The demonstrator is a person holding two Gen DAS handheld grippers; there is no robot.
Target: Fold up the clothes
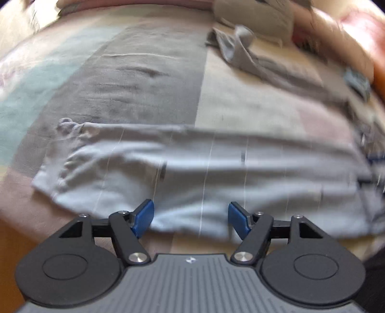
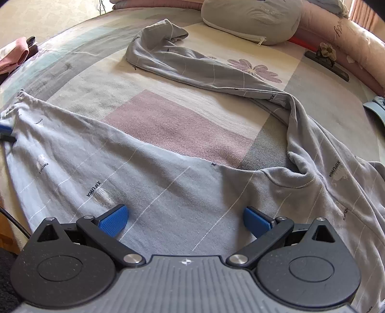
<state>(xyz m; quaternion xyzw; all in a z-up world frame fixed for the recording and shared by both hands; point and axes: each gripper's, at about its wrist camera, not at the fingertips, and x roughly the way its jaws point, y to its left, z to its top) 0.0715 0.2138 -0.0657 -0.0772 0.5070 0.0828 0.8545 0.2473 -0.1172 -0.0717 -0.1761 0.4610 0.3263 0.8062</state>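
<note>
**Grey trousers lying spread on a bed, both grippers hovering open**

Patchwork bedding [image 2: 182, 125] in grey, pink, cream and pale blue is covering a bed, with a grey pillow [image 2: 252, 19] and pink bolsters lying along the far edge. Light grey trousers [image 2: 168, 187], printed with thin white lines and small logos, are lying across the near side. One leg is stretching flat toward the left; the other leg [image 2: 192, 65] is trailing away toward the pillow, twisted and bunched near the seat. The right gripper [image 2: 185, 221] is hanging just above the cloth with its jaws standing wide and nothing between them. The left gripper [image 1: 191, 218] is over the flat leg's near edge, its view blurred, its jaws also apart and empty. A tidy fold probably means first pinching the stray leg near its cuff, untwisting it, and laying it squarely over the flat leg, seams matching, before any crosswise fold.
</note>
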